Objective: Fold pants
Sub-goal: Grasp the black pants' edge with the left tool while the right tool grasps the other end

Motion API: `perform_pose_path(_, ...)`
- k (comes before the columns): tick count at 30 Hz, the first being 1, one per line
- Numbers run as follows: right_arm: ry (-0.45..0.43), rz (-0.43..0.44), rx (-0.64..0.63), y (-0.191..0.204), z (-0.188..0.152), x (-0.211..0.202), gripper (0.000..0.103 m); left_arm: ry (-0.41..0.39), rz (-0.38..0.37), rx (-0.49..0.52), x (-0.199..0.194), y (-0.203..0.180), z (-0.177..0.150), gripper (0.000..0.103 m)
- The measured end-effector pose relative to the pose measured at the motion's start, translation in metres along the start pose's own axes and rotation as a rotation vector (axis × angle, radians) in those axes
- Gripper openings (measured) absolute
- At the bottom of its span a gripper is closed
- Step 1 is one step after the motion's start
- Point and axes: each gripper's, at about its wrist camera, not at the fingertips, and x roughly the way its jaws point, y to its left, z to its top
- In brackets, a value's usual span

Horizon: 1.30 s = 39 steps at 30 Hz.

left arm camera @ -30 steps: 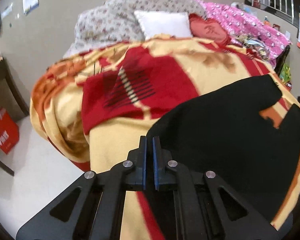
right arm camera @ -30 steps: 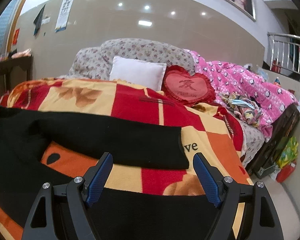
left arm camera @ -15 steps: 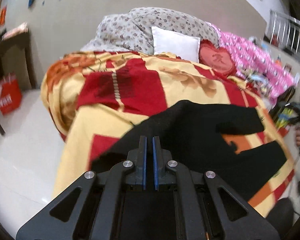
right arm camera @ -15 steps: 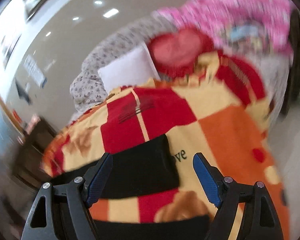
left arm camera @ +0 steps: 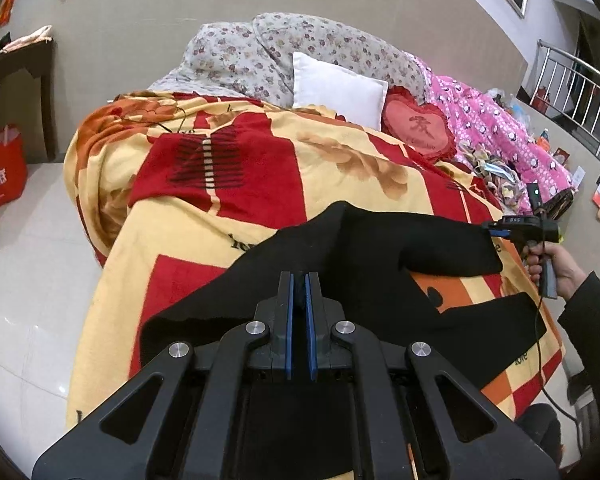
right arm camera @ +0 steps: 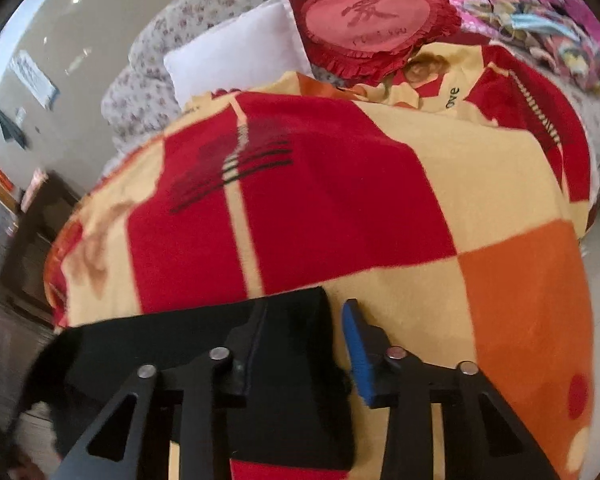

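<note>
Black pants [left arm camera: 364, 264] lie spread on a red, yellow and orange blanket [left arm camera: 228, 184] on a bed, legs pointing right. My left gripper [left arm camera: 299, 280] is shut on the pants at the waist end, lifting a fold. My right gripper [right arm camera: 304, 328] is part closed around the cuff corner of a pant leg [right arm camera: 204, 344]; a gap still shows beside the right blue pad. In the left wrist view the right gripper [left arm camera: 500, 230] sits at the far leg's end, held by a hand.
A white pillow [left arm camera: 336, 88], a red heart cushion [left arm camera: 418, 130], a floral quilt [left arm camera: 260, 52] and a pink quilt [left arm camera: 500, 128] lie at the bed's head. A red bag [left arm camera: 2, 172] and dark table [left arm camera: 16, 80] stand left on the tiled floor.
My right gripper has swung down to the end of the far pant leg and its jaws have narrowed around the cuff. My left gripper has pulled back and up with the waist.
</note>
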Motion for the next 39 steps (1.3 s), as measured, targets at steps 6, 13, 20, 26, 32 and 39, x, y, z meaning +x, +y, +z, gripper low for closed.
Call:
perform_pose_path(6, -0.045, -0.031, -0.164, 0.014, -0.007, -0.016, 0.005, -0.013, 0.030, 0.000, -0.008, 0.001, -0.002, 0.004)
perform_pose_path(13, -0.166, -0.033, -0.307, 0.016, -0.056, -0.085, 0.005, -0.017, 0.091, -0.015, -0.016, 0.018, -0.021, 0.004)
perform_pose_path(20, -0.230, -0.042, -0.401, 0.007, -0.146, -0.136, 0.001, -0.005, 0.098, -0.077, -0.033, 0.042, -0.055, 0.004)
perform_pose_path(26, -0.261, -0.127, -0.438, -0.005, -0.207, -0.141, 0.001, 0.000, 0.105, -0.125, -0.038, 0.056, -0.082, 0.008)
perform_pose_path(32, -0.277, -0.191, -0.334, -0.024, -0.230, -0.145, 0.001, -0.017, 0.108, -0.223, -0.047, 0.070, -0.102, 0.015)
perform_pose_path(39, -0.391, -0.115, -0.149, -0.027, -0.245, -0.173, 0.002, -0.021, 0.039, -0.335, -0.062, 0.066, -0.122, 0.043)
